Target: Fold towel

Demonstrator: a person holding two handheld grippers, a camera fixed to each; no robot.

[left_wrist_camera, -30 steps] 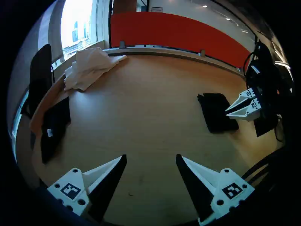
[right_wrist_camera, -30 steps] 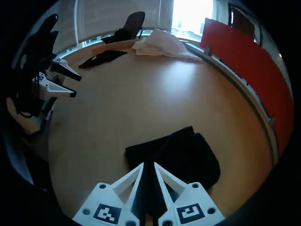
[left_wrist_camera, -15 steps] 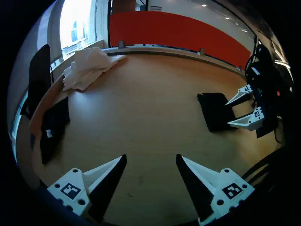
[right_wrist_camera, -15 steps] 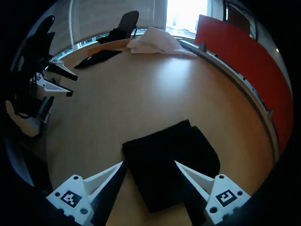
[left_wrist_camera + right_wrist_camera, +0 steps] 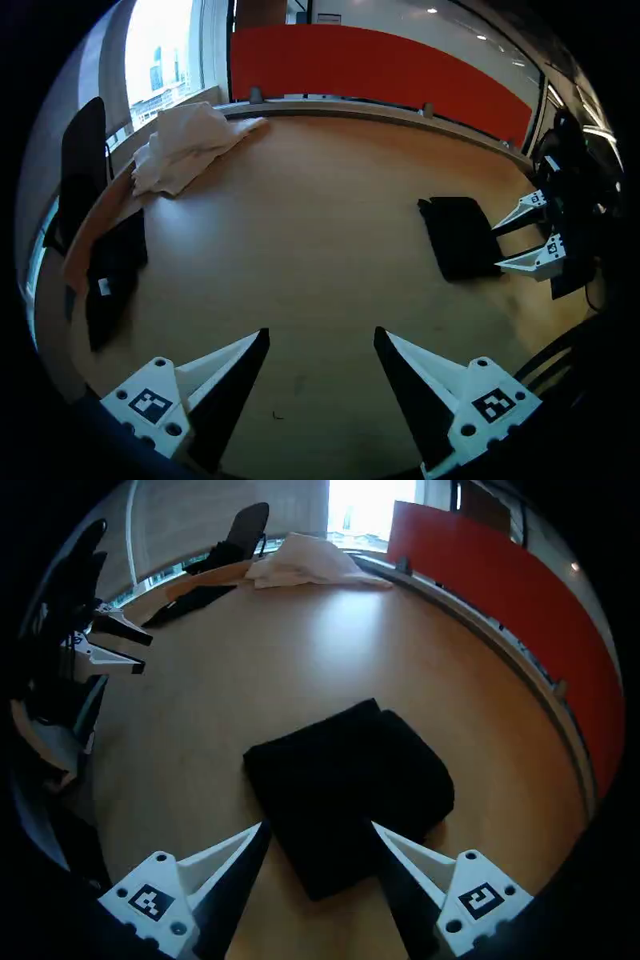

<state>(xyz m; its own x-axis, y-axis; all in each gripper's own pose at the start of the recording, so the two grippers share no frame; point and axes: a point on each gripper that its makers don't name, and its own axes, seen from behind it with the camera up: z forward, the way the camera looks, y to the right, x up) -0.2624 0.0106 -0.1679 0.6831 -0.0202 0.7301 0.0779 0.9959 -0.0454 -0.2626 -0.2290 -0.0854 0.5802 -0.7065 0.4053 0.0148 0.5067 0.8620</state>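
A black towel lies folded into a compact rectangle on the wooden table; it also shows at the right in the left gripper view. My right gripper is open, its fingertips just short of the towel's near edge, touching nothing. From the left gripper view the same right gripper stands open beside the towel. My left gripper is open over bare table, far from the towel. It appears small at the left of the right gripper view.
A heap of white cloth lies at the table's far corner by the window. Another dark cloth lies at the table's left edge near a black chair. A red partition runs along the far edge.
My right gripper went from shut on the black towel to open, letting it go, and then drew back a little. The left gripper stayed still.
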